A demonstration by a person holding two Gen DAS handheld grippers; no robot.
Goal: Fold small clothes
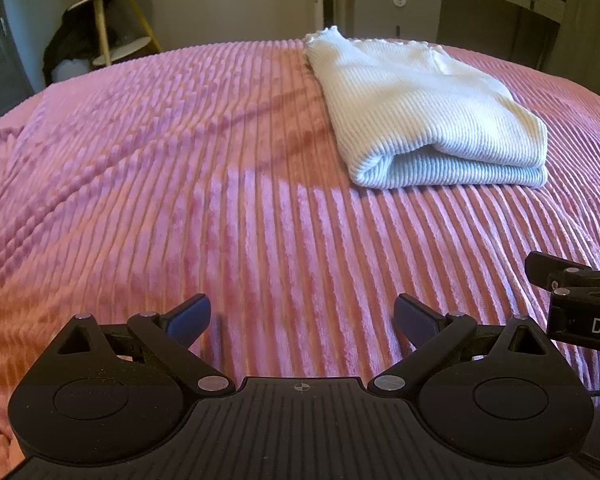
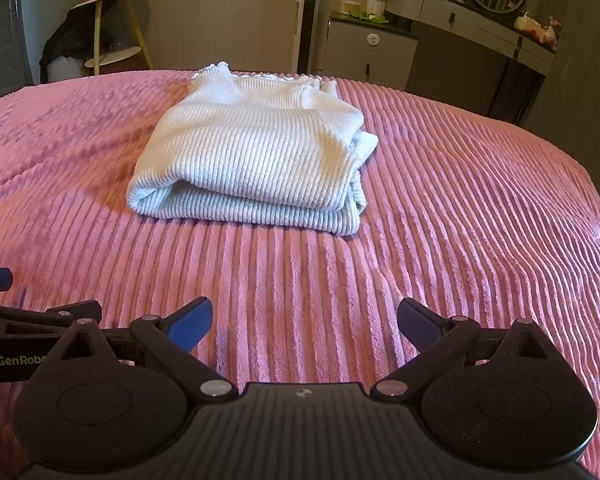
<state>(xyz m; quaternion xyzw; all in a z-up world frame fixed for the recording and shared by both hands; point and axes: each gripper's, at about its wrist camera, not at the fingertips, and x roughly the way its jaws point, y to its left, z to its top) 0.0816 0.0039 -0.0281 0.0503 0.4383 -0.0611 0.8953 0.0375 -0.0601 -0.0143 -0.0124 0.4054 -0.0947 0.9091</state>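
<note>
White ribbed knit, a small top [image 2: 252,152], lies folded into a thick rectangular bundle on the pink corded bedspread [image 2: 460,200]. In the right wrist view it sits in the upper middle of the frame; in the left wrist view it lies at the upper right [image 1: 420,112]. Its rounded fold edge faces the cameras, and a frilled hem shows along the far side.

Both tools are empty and well apart from the top. The left tool [image 1: 302,318] stands with its blue-padded fingers spread wide at the bottom of its frame, over bare bedspread. The right tool [image 2: 305,320] is likewise spread wide, nothing between its fingers. Each tool's side shows at the edge of the other's view, so they sit side by side.

Judging from the layers, the fold looks largely done, and what remains is tidying or one last fold. On the right side of the bundle in the right wrist view, a loose flap bulges out past the stack. To finish well, the right tool should pinch that flap low, close to the bedspread, and tuck it in, while the left tool steadies the near left corner. The knit is soft and springy, so a shallow pinch may slip, and dragging could pull the layers askew.
</note>
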